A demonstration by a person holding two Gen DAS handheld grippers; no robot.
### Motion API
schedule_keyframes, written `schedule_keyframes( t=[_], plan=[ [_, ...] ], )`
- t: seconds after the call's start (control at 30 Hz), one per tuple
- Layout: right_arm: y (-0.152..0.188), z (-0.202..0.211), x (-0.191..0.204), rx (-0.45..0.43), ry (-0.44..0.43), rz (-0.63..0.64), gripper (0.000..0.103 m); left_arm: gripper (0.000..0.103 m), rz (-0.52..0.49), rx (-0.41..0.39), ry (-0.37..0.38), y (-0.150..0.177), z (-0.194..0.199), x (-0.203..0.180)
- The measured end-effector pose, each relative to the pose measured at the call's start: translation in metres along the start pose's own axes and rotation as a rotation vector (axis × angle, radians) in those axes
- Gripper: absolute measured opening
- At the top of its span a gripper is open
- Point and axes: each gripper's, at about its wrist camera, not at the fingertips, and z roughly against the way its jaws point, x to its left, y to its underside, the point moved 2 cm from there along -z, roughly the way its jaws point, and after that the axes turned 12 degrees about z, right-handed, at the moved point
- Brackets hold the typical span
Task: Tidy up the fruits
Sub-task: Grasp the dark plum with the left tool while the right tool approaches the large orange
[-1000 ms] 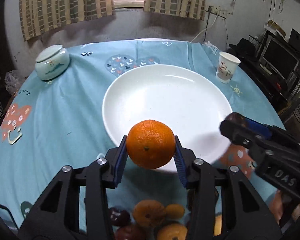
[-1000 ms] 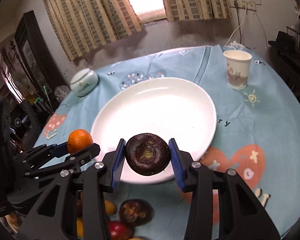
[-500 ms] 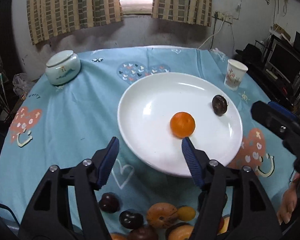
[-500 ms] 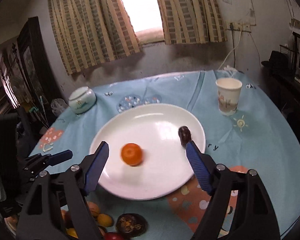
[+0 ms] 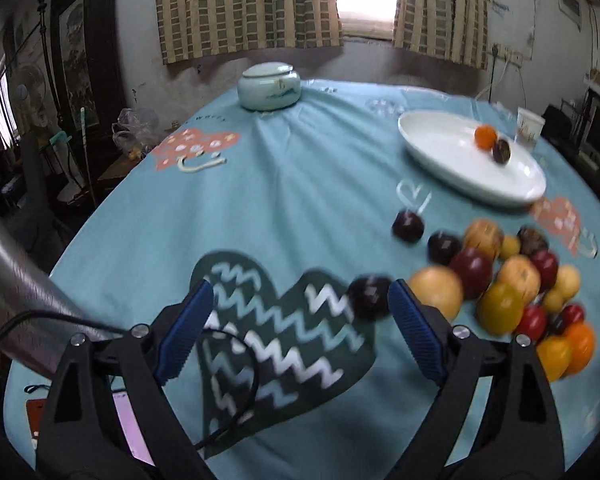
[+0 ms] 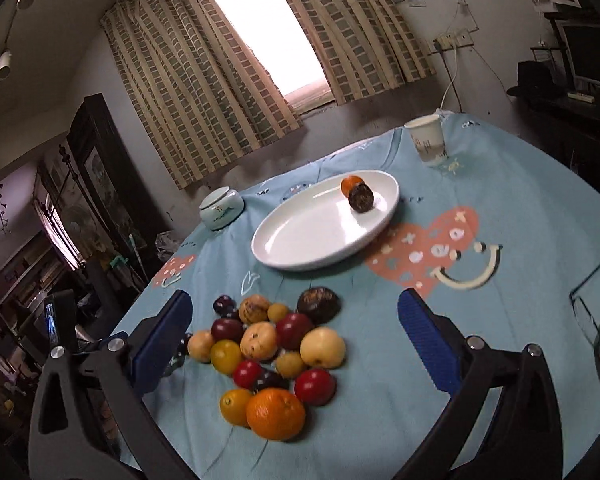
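Observation:
A white plate [image 6: 300, 240] holds an orange [image 6: 351, 185] and a dark mangosteen [image 6: 361, 198]; the plate also shows far right in the left wrist view [image 5: 439, 148]. A pile of several fruits [image 6: 272, 344] lies on the blue tablecloth, with a big orange [image 6: 275, 413] at its near edge. My right gripper [image 6: 294, 340] is open and empty, hovering above the pile. My left gripper [image 5: 300, 328] is open and empty, low over the cloth left of the pile [image 5: 507, 284]; a dark plum [image 5: 367, 296] lies just inside its right finger.
A pale lidded jar [image 5: 268, 86] stands at the table's far side. A paper cup [image 6: 427, 138] stands beyond the plate. A metal pole [image 5: 16, 292] and a cable [image 5: 236, 408] cross the left near corner. The table edge curves close by.
Both grippers let go of the orange and the mangosteen onto the plate, opened, and pulled back and down to the fruit pile. The left view is blurred by motion.

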Motion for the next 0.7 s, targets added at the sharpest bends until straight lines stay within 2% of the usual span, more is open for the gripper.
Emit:
schedule_keyframes(
  t=[0.1, 0.27, 0.43, 0.53, 0.7],
  plan=[
    [0.008, -0.001, 0.001, 0.028, -0.02, -0.021, 0.102, 0.091, -0.049, -0.003, 0.005, 0.003, -0.002, -0.01],
    [0.009, -0.006, 0.002, 0.049, -0.004, -0.009, 0.102, 0.091, -0.107, 0.019, -0.024, 0.006, -0.014, -0.023],
    [0.01, -0.011, 0.0, 0.07, 0.001, -0.012, 0.102, 0.089, -0.081, 0.071, 0.011, 0.002, -0.028, -0.026],
    [0.012, -0.013, -0.003, 0.08, -0.001, -0.029, 0.102, 0.077, -0.055, 0.123, 0.051, 0.001, -0.038, -0.023],
    [0.013, -0.013, -0.004, 0.09, -0.01, -0.037, 0.102, 0.074, -0.037, 0.126, 0.074, 0.001, -0.04, -0.018]
  ],
)
